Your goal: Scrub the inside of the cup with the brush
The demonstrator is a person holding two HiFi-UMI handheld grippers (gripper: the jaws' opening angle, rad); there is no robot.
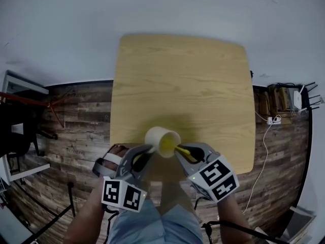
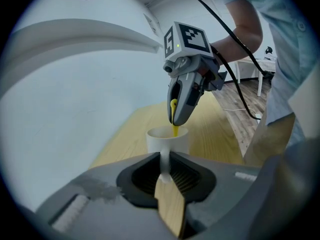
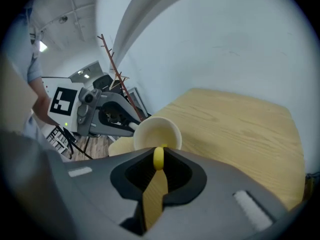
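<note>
Firmly, the fingers of the left gripper (image 2: 165,171) clamp the handle of the cup (image 1: 158,136), tilting its mouth toward the right gripper (image 3: 158,166), whose fingers pinch the brush (image 1: 183,150) so its tip reaches inside, over the counter (image 1: 183,75).

The cup (image 1: 161,140) is a plain, off-white mug with a yellowish tint inside. It hangs over the near edge of the light wooden worktop (image 1: 177,75), tipped so that its open mouth faces the right gripper (image 1: 184,154). Its thin handle is pinched between the jaws of the left gripper (image 1: 146,155). The brush (image 1: 182,149) is bright yellow and slender, with a rounded loop at the handle's end. The right gripper clamps it by that handle. Its front end reaches past the rim into the cup's mouth; the bristles cannot be made out.
</note>
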